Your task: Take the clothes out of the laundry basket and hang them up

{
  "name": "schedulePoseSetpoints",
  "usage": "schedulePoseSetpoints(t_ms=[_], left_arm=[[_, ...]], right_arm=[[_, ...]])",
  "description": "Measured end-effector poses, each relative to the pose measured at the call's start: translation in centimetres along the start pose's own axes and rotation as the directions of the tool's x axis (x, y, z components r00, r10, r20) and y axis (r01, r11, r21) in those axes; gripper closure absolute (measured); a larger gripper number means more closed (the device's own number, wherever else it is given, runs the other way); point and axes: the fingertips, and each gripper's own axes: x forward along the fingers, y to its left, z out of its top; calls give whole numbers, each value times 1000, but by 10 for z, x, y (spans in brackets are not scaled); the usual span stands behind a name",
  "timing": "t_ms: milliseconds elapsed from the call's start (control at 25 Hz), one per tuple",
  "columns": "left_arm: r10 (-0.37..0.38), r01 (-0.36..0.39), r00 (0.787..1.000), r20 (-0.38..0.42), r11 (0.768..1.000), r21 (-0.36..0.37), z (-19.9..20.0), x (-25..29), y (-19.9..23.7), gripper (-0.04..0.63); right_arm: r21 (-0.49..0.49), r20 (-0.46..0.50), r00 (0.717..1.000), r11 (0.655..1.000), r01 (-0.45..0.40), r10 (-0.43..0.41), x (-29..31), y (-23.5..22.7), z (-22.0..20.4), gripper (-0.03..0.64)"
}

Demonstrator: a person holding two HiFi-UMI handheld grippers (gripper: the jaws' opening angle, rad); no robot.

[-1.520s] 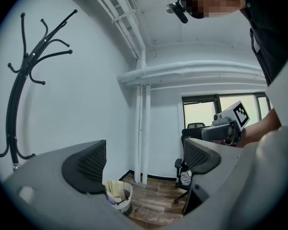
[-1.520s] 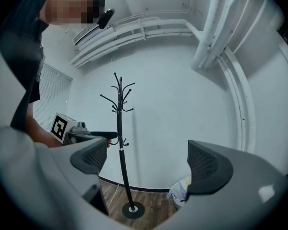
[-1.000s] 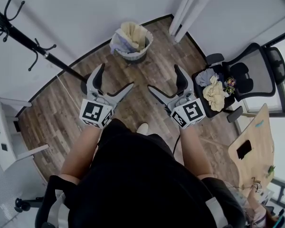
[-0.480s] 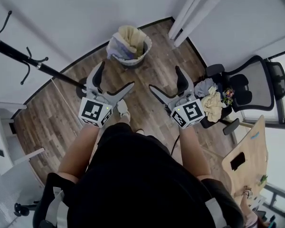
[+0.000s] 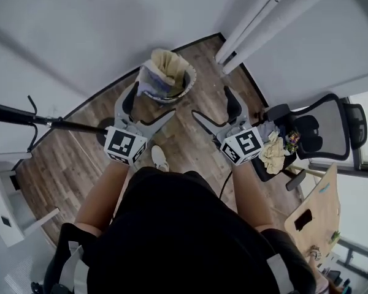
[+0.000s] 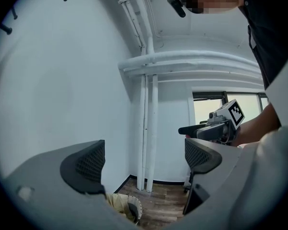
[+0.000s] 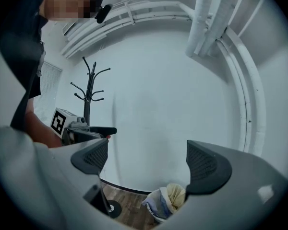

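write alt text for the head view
From above, a person in black holds the left gripper and right gripper, both open and empty, toward a laundry basket full of clothes on a wood floor. A coat rack is at left.

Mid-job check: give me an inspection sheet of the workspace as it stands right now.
Surface: wood-plank floor.
Job's things: laundry basket by the wall, heaped with clothes; black coat rack left of it in the head view, nothing seen on its hooks.
Clutter: office chair with a cloth pile on its seat; light wooden panel beside it.
Grippers: left gripper and right gripper both open, nothing between the fingers, held short of the basket.
Cables: one thin dark cable below the right forearm.
Surroundings: white walls; white pipes in the corner.
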Motion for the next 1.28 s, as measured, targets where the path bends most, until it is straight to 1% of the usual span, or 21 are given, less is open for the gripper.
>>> schedulePoseSetpoints(t_ms=[120,240,400,520,600,800,1000,1160,1280], left_arm=[[-10,10,1000,-3,1000,-9,-5,21,29,74],[-18,18,1000,-10,999,-35,-8,38,52,74],[-4,3,1000,-14,999,-49,-12,59,72,75],[13,-15,999,-32,998,-60,-21,84,90,75],[27,-30,999,-40,998,-55,-23,103,101,75],[84,-84,994,-63,996,-4,-20,157,126,75],[154,-154,983,-104,988,10,-29,220,151,75],[201,-202,964,-173,979,16,-56,267,165,75],[229,-230,952,-204,973,18,-73,299,179,75]], right_arm=[[6,-12,1000,1000,16,-16,31,-15,-4,123],[11,-28,999,1000,27,-27,53,-25,-7,126],[11,-41,999,1000,12,-12,74,-41,-10,127],[27,-45,999,1000,-3,4,92,-67,-16,132],[32,-39,999,999,-18,19,106,-88,-18,135],[45,-34,996,996,-80,81,141,-144,-20,138],[64,-56,986,986,-152,155,174,-211,-31,146],[103,-89,976,977,-188,197,193,-261,-56,158],[125,-115,964,967,-224,239,212,-291,-76,161]])
